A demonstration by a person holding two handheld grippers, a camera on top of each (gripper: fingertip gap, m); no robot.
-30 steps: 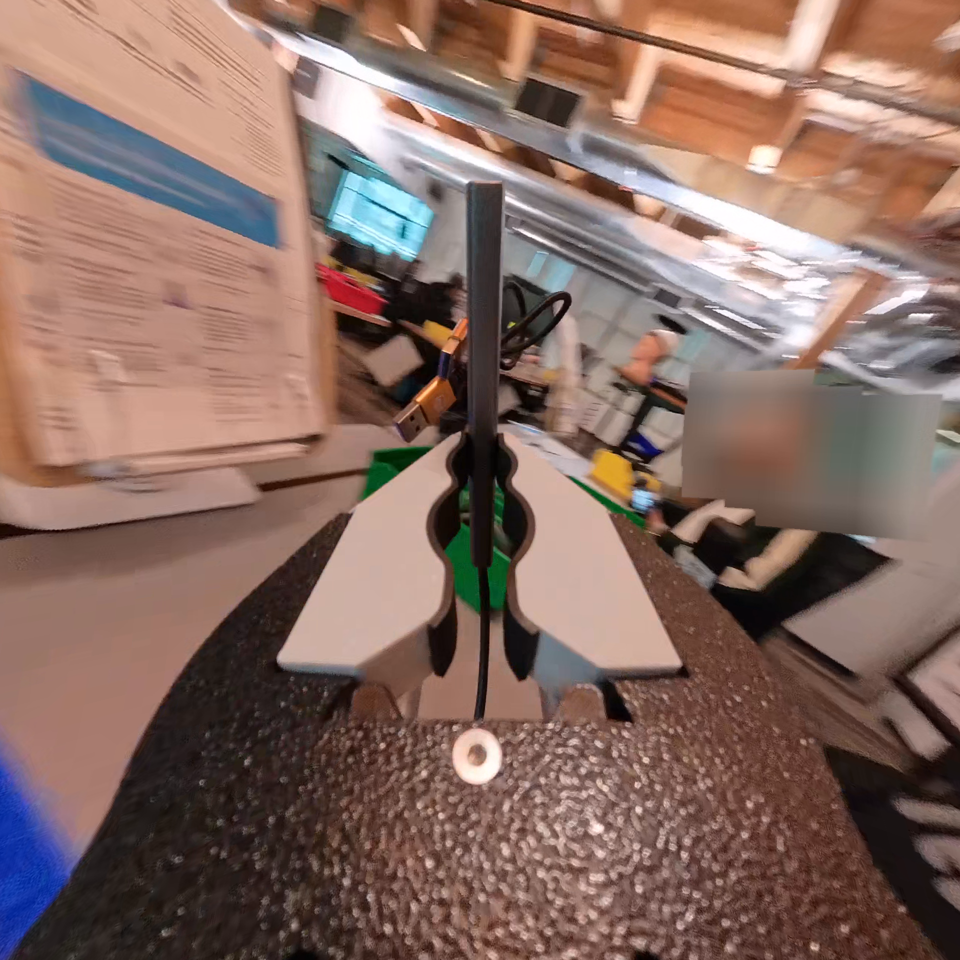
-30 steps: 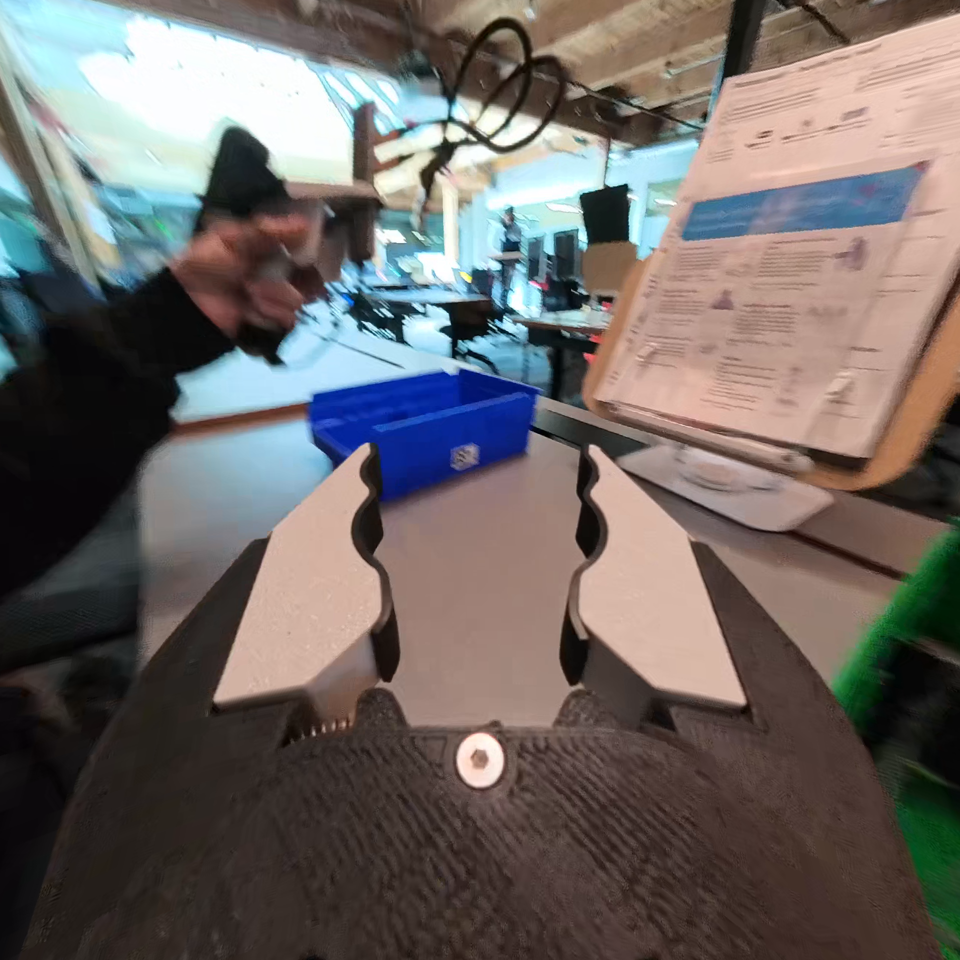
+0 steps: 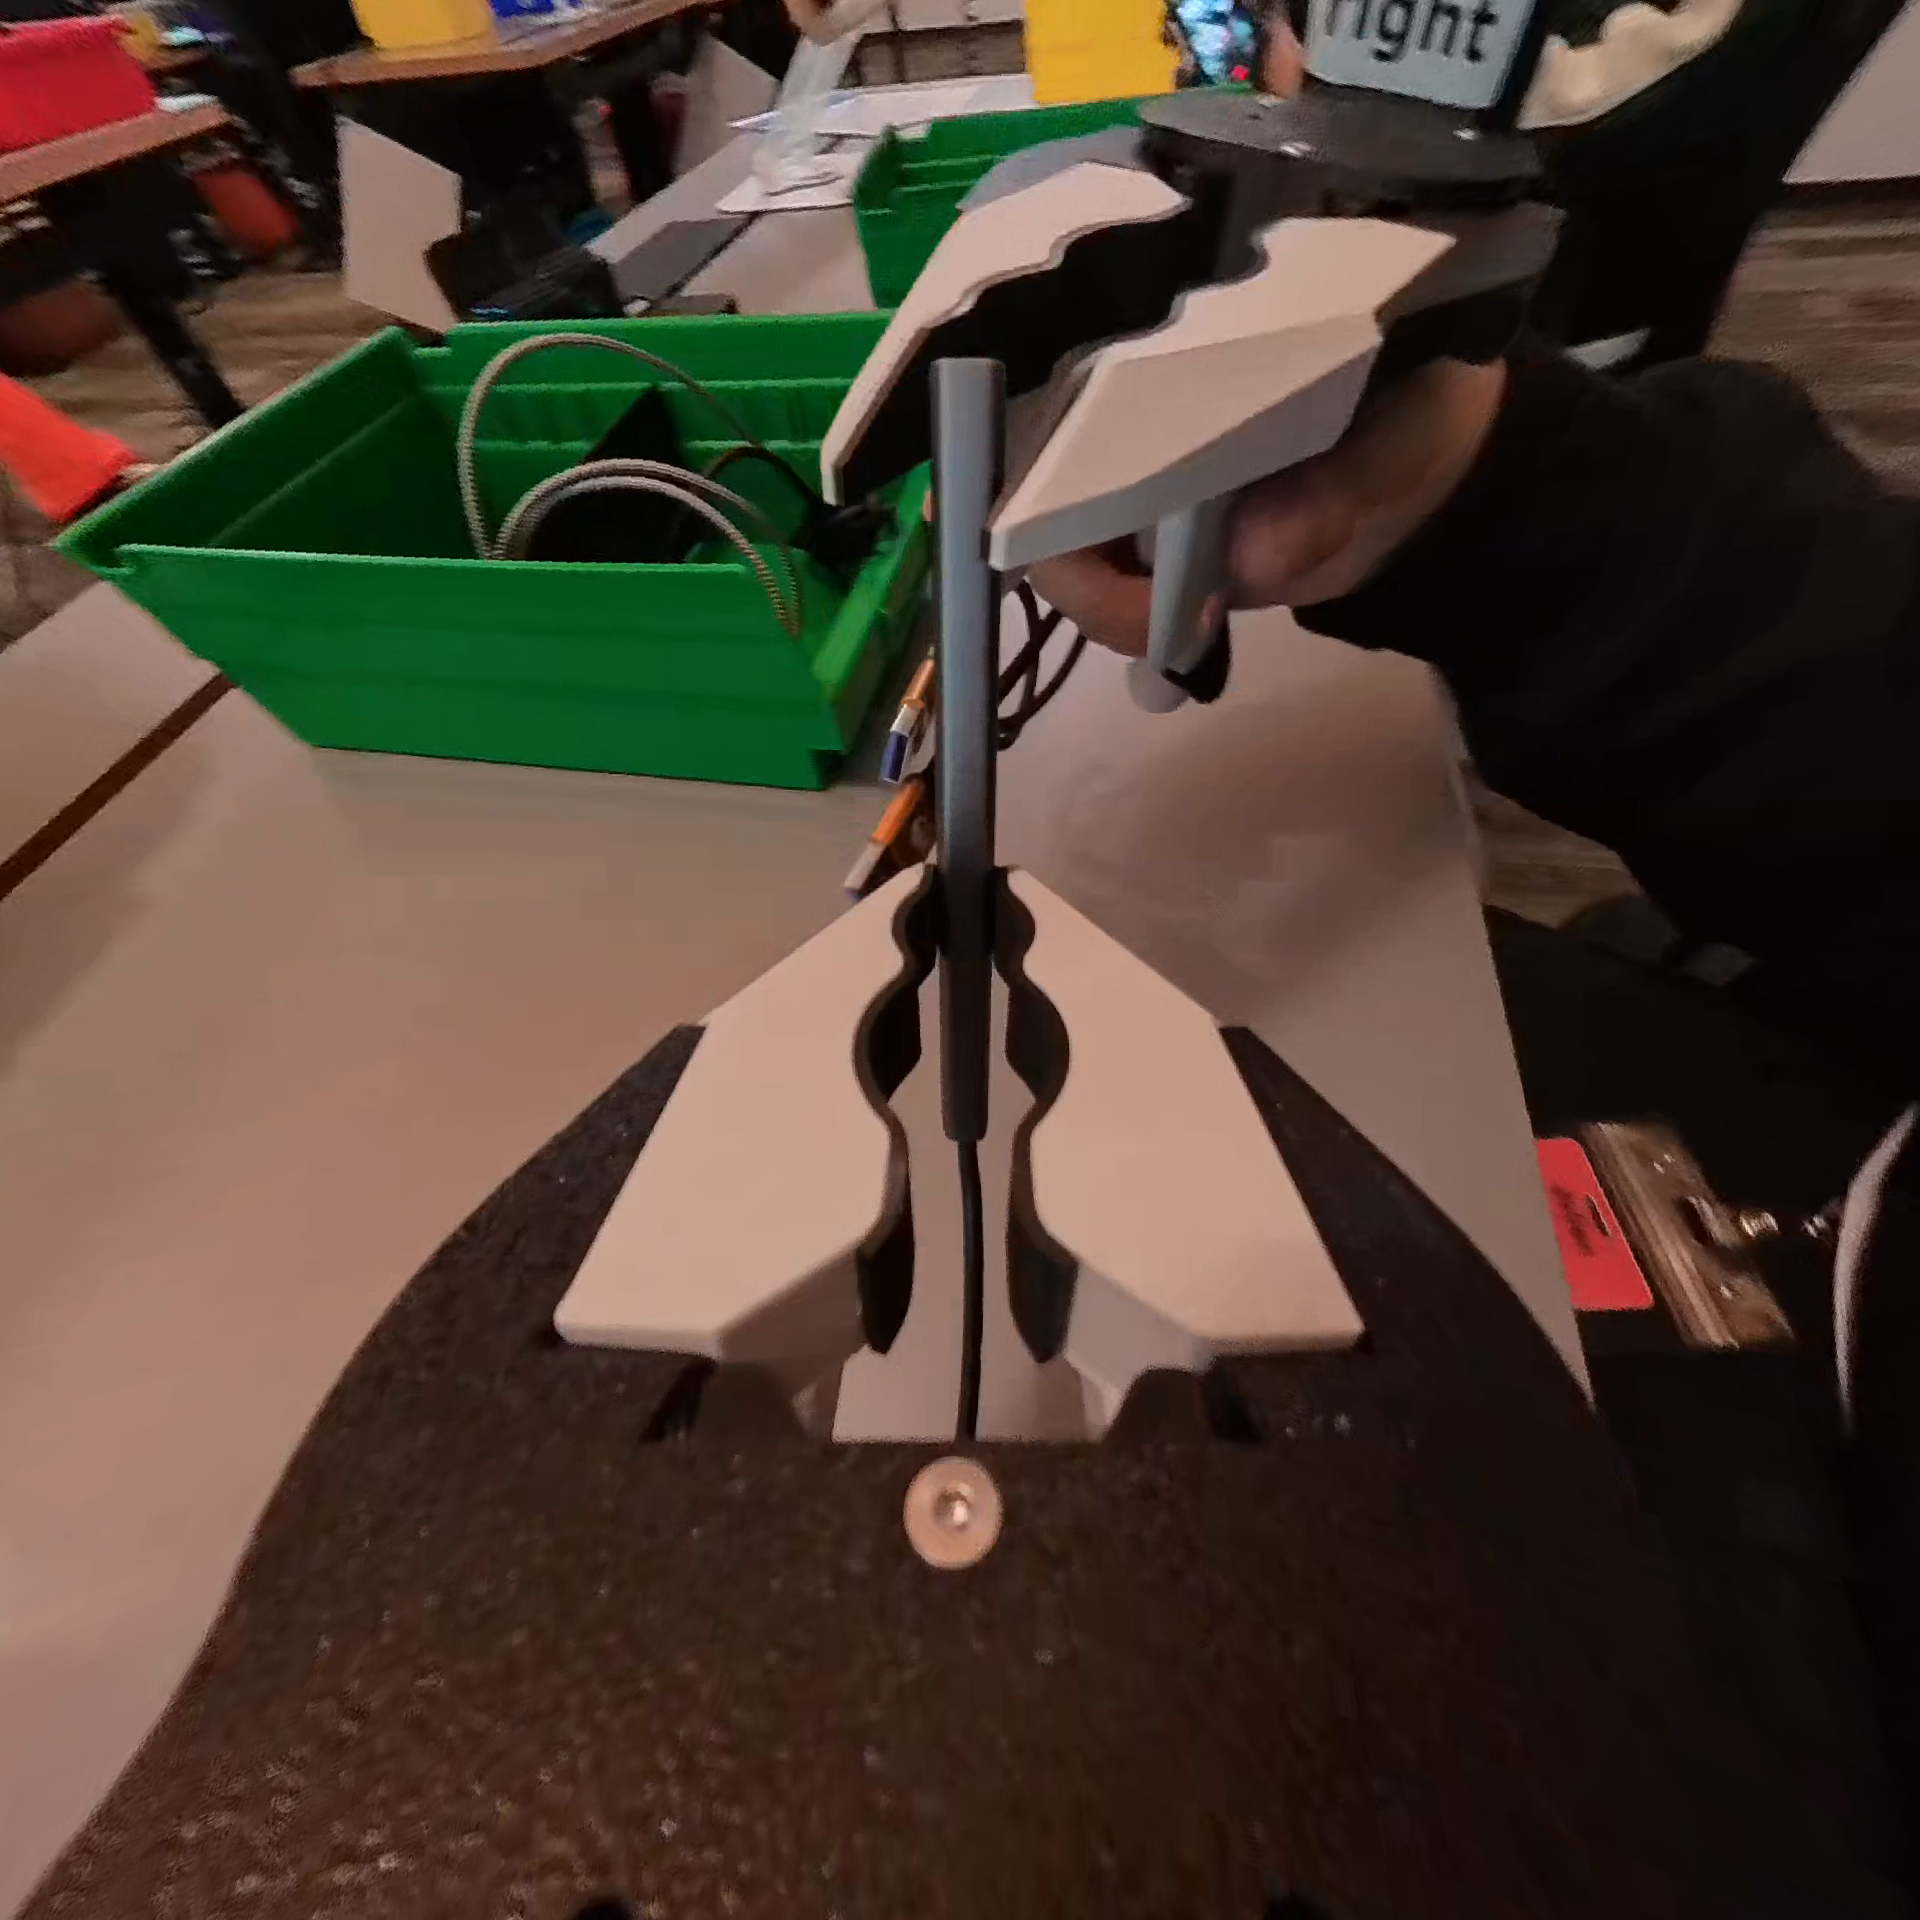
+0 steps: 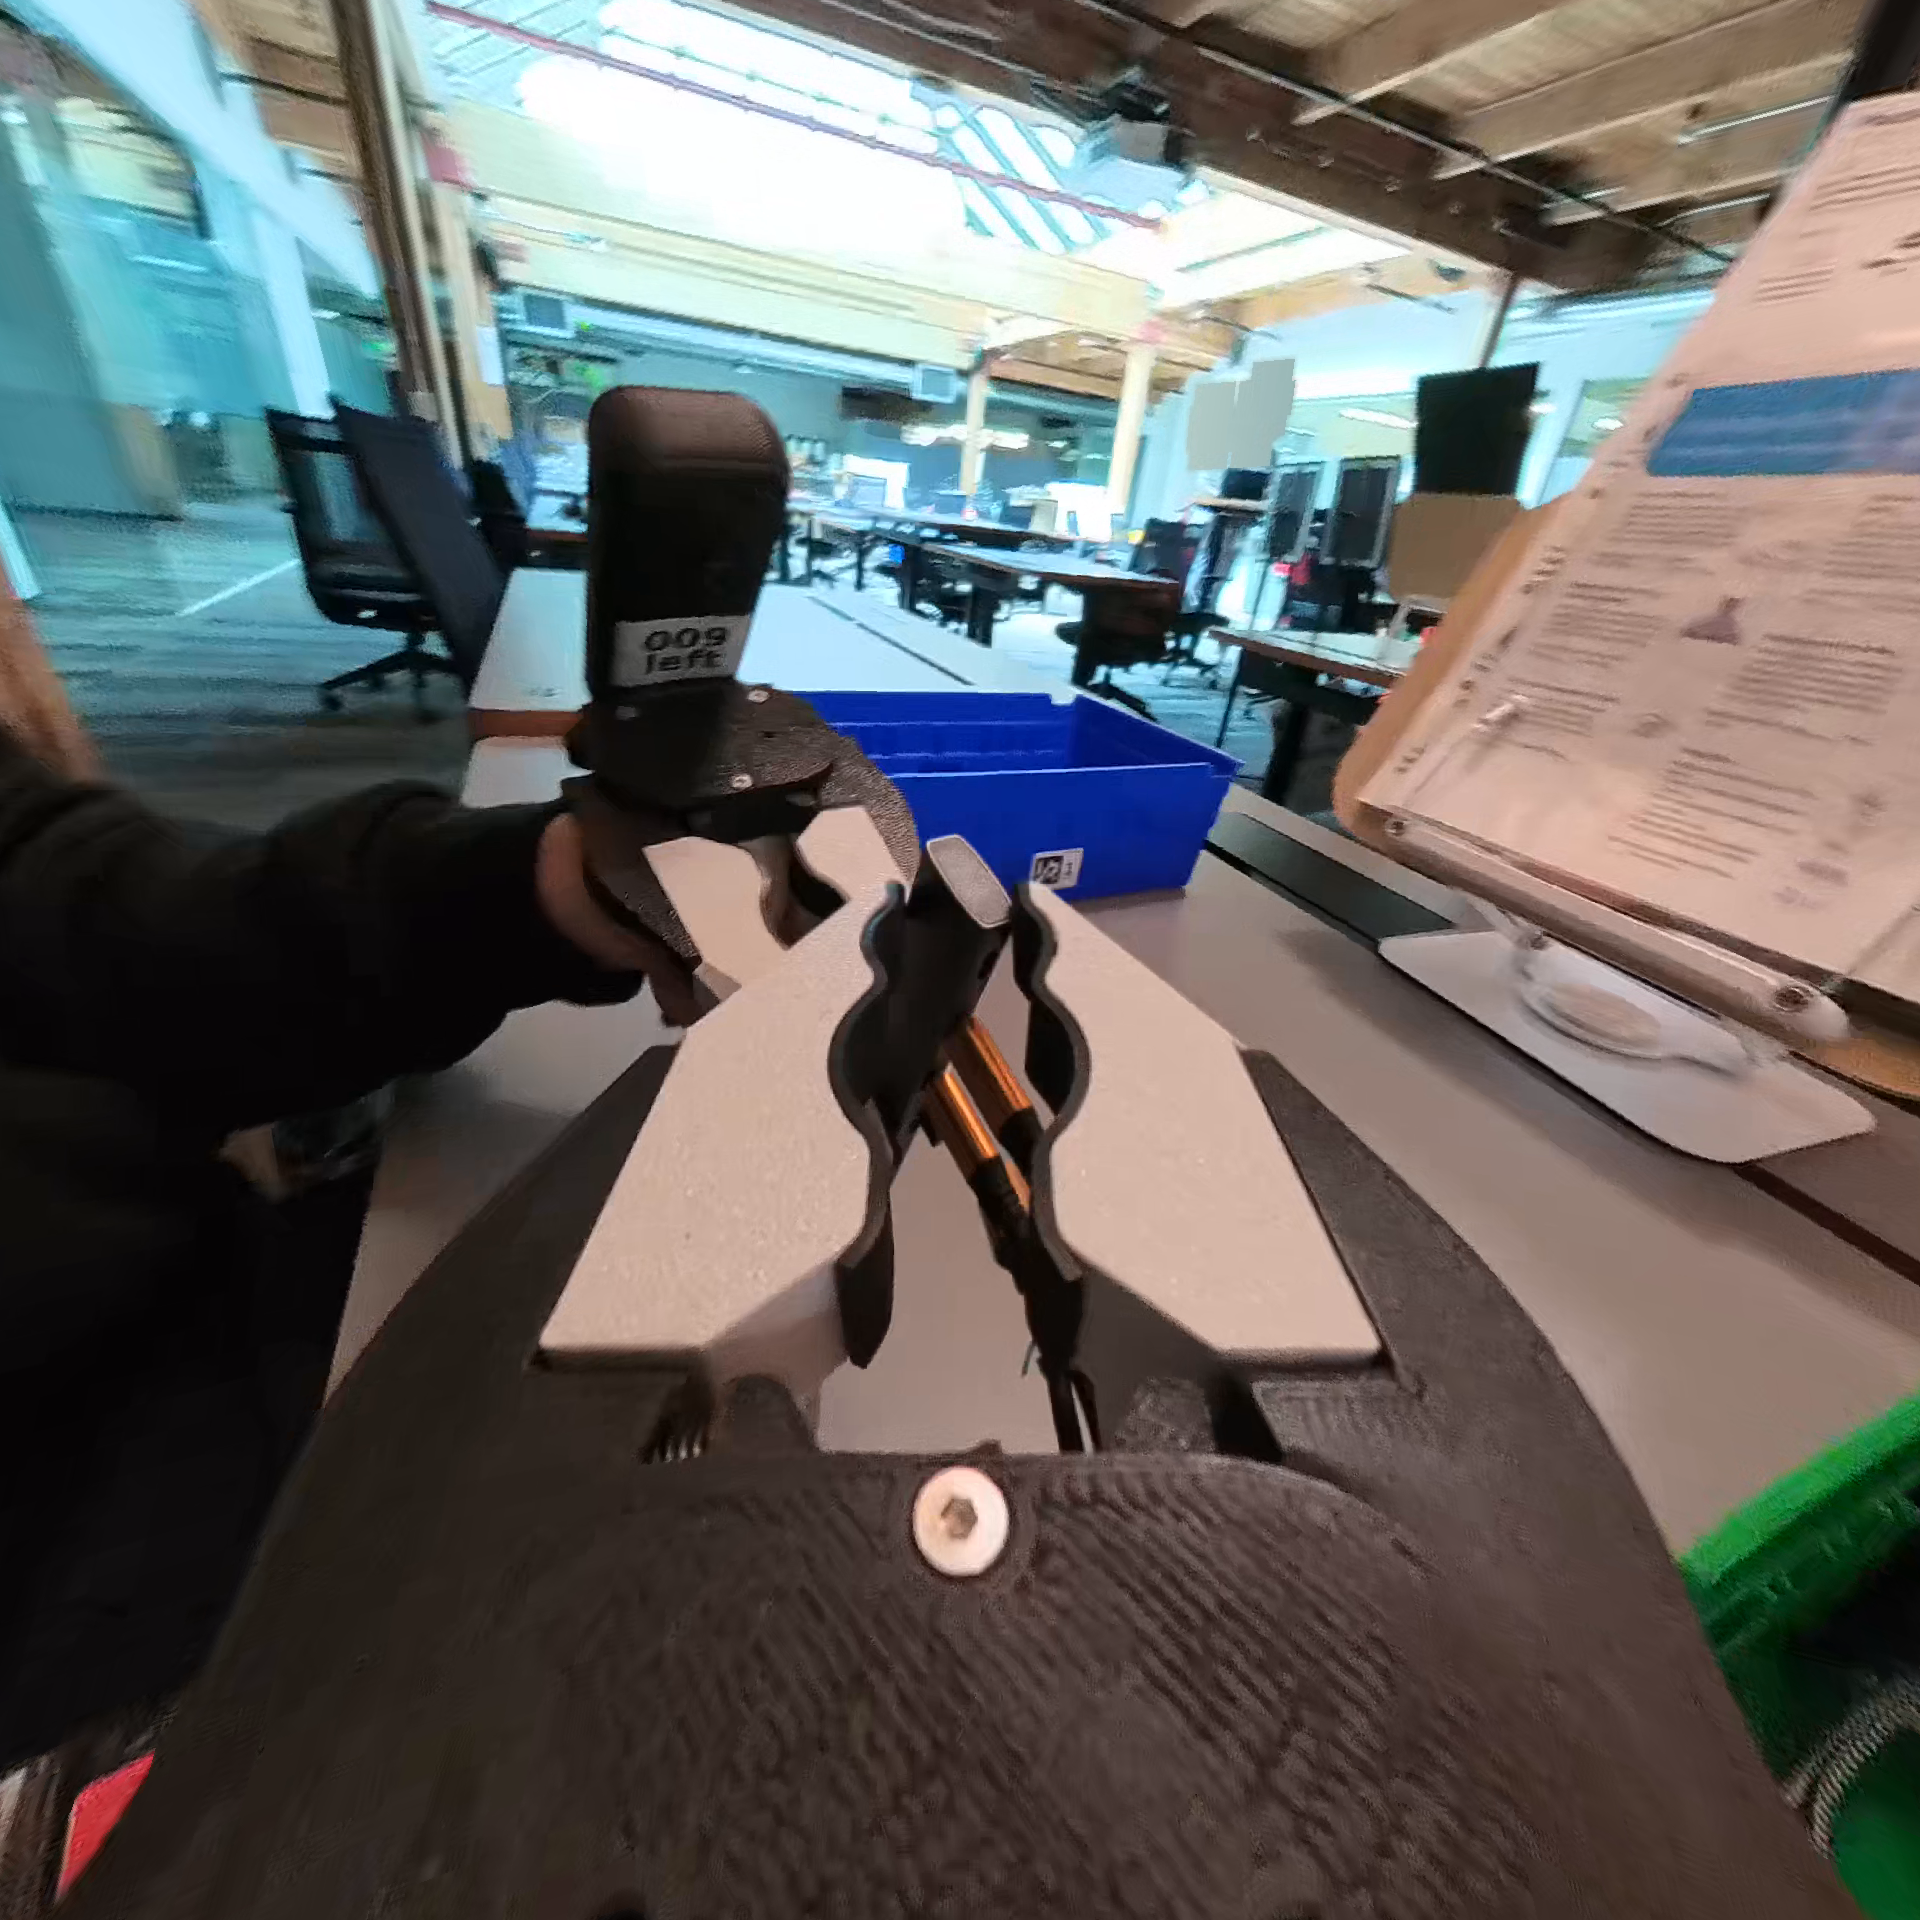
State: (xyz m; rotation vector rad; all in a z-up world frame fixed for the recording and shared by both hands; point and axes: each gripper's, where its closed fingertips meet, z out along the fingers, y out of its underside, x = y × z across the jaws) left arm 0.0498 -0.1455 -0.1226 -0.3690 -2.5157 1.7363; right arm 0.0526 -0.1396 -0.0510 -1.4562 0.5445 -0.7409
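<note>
My left gripper is shut on a flat dark grey hub, held edge-on and pointing away from me above the grey table. The hub's black cable runs back between the fingers. Orange-and-silver plugs hang beside it. My right gripper faces the left one, its jaws open on either side of the hub's far end. In the right wrist view the right gripper brackets the hub's end with little gap, above gold plugs. The left gripper's fingers show behind.
A green bin holding braided cables stands on the table just beyond the grippers. A blue bin stands farther along the table. A paper sheet on a stand is at the right. A person's dark sleeves hold both grippers. My right fingertips sit around 7 cm from my left ones.
The left gripper has tipped down from the ceiling towards the table, still holding the hub. The right gripper has moved to the hub's far end, and its jaws have narrowed around it.
</note>
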